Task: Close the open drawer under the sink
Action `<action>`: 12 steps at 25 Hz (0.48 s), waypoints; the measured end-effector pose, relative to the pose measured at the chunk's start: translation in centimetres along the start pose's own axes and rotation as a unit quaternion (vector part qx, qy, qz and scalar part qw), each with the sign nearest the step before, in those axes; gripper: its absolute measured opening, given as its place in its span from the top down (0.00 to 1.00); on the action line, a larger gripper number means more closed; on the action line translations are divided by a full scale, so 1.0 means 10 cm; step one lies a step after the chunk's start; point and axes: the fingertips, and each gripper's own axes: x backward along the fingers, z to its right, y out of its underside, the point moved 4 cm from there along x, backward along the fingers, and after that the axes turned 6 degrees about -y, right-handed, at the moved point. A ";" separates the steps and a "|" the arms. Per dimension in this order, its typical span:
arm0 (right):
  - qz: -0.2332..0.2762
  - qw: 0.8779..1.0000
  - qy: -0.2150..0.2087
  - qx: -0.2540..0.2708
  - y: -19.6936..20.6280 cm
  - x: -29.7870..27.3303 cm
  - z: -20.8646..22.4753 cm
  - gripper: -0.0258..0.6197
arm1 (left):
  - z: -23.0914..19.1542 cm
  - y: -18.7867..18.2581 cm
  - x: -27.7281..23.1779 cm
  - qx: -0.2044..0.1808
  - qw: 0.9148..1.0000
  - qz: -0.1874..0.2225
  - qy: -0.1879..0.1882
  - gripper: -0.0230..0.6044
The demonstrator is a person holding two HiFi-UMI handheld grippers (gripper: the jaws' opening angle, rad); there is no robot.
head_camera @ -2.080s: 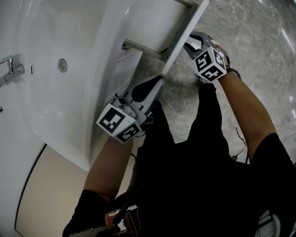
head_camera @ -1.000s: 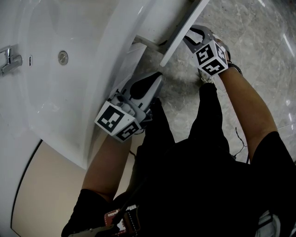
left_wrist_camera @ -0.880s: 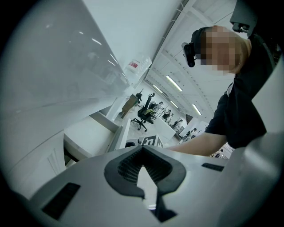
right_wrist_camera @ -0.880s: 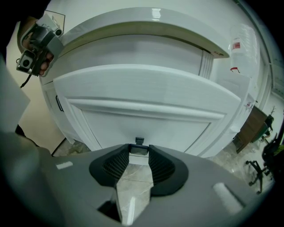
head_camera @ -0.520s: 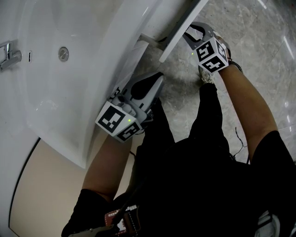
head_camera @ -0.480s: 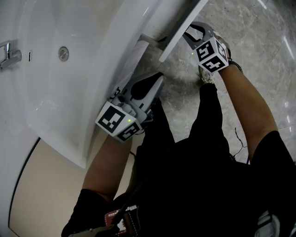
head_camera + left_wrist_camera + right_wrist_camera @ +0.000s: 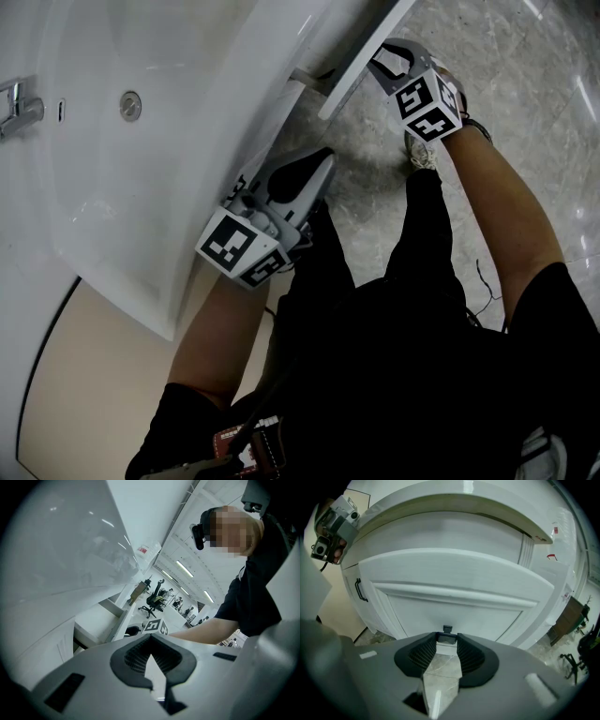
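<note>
Okay, drawer (image 7: 362, 56) sticks out from under the front edge of the sink (image 7: 178, 197). Right claw (image 7: 446, 640) is spread and holds nothing, tips at the drawer front's lower edge by a small dark tab (image 7: 447, 629). I'd push square and steady so the slides don't rack. Left claw (image 7: 149, 645) is closed and empty, idle beside the sink. Head view gives the gap to close edge-on; only the right gripper view shows where the tips sit.
</note>
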 end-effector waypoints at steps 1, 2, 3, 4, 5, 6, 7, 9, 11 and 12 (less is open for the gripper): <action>0.000 1.000 0.001 0.000 -0.01 -0.01 0.00 0.75 | 0.00 0.01 0.01 0.000 1.000 0.000 0.000 0.96; 0.000 1.000 0.001 0.000 -0.02 -0.01 0.00 0.75 | 0.00 0.02 0.02 0.000 1.000 0.000 0.000 0.96; 0.000 1.000 0.001 0.000 -0.03 -0.03 0.00 0.75 | 0.00 0.02 0.03 0.000 1.000 0.000 -0.001 0.96; 0.001 1.000 0.001 0.001 -0.04 -0.04 0.00 0.75 | -0.01 0.03 0.04 0.000 1.000 0.000 -0.001 0.96; 0.002 1.000 0.001 0.001 -0.05 -0.05 0.00 0.75 | -0.01 0.03 0.04 0.000 1.000 0.000 -0.002 0.96; 0.002 1.000 0.001 0.002 -0.07 -0.07 0.01 0.75 | -0.02 0.04 0.05 0.000 1.000 -0.001 -0.002 0.96; 0.003 1.000 0.001 0.003 -0.09 -0.08 0.01 0.75 | -0.02 0.04 0.06 0.000 1.000 -0.001 -0.002 0.96; 0.003 1.000 0.001 0.004 -0.11 -0.10 0.02 0.75 | -0.01 0.05 0.08 -0.001 1.000 -0.002 -0.002 0.96; 0.004 1.000 0.002 0.005 -0.13 -0.12 0.02 0.75 | 0.00 0.05 0.09 -0.001 1.000 0.000 -0.002 0.96; 0.005 1.000 0.003 0.004 -0.13 -0.13 0.02 0.75 | 0.00 0.05 0.10 -0.001 1.000 0.001 -0.001 0.96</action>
